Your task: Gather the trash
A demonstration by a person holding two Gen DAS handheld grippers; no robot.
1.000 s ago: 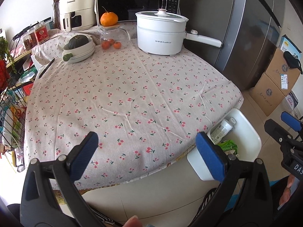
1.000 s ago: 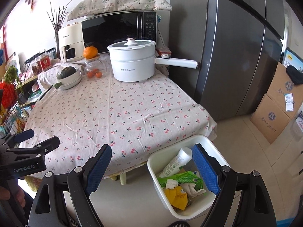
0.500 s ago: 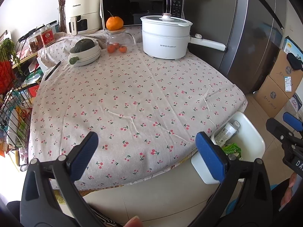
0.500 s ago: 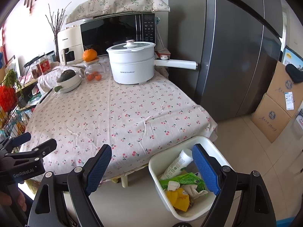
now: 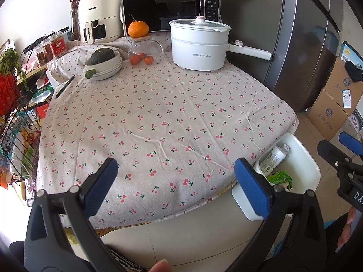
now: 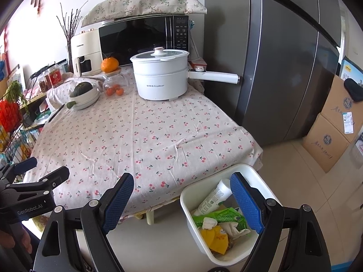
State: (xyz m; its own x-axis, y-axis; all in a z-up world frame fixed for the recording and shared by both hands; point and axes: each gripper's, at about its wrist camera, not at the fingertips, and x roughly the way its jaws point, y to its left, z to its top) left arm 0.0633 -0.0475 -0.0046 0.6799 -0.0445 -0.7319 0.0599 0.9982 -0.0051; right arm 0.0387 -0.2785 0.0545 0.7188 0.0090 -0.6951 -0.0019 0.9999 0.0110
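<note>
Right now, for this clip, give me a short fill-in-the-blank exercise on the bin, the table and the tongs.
1. The white bin stands on the ____, beside the table.
2. The bottle lies inside the ____.
3. Both the left tongs and the right tongs are ____ and hold nothing.
4. An orange sits on top of the glass ____.

Missing words: floor; bin; open; jar

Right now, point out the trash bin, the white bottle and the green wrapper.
trash bin [image 6: 189, 206], right wrist view, near left wall.
white bottle [image 6: 213, 196], right wrist view, labelled body.
green wrapper [image 6: 223, 216], right wrist view, top face.
</note>
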